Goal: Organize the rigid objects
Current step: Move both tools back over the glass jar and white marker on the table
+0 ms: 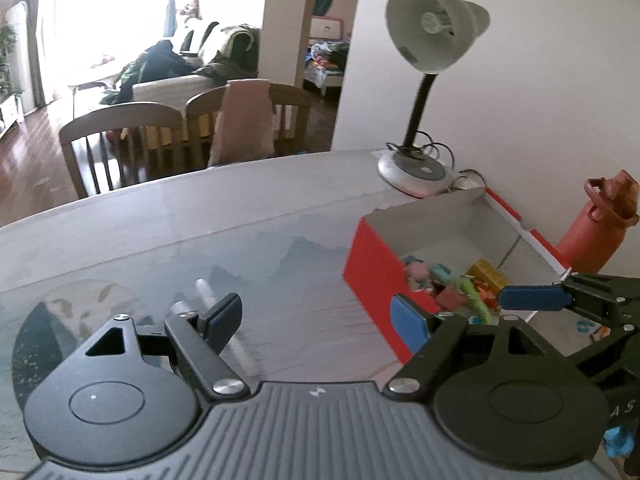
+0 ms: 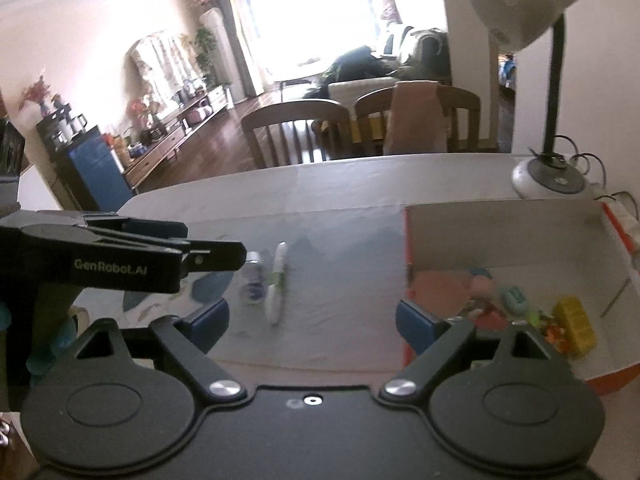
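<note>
Small rigid objects (image 2: 532, 312), among them a yellow block (image 2: 574, 326), a pink piece (image 2: 440, 290) and a pale green one (image 2: 514, 298), lie jumbled in the near part of a red-sided box (image 2: 500, 236) with a white inside, which stands on the table (image 2: 340, 196) close to the wall. Two more pieces lie outside it on the tabletop to its left: a white and green marker (image 2: 277, 286) and, just beside that, a shorter stubby item (image 2: 253, 280), too blurred to identify. "GenRobot.AI" is printed in pale letters on the side of the left gripper (image 2: 216, 258), which reaches in from the left edge of the right wrist view, its tip near the stubby item. The left gripper's jaws stand spread with nothing between them, the marker showing past its left finger (image 1: 224, 316). The right gripper (image 2: 312, 322) is likewise spread and empty, the marker ahead of its gap and the box's near left corner behind its right finger (image 2: 416, 326). A white desk lamp (image 1: 432, 28) stands beyond the box, a red bottle (image 1: 596, 224) to its right.
</note>
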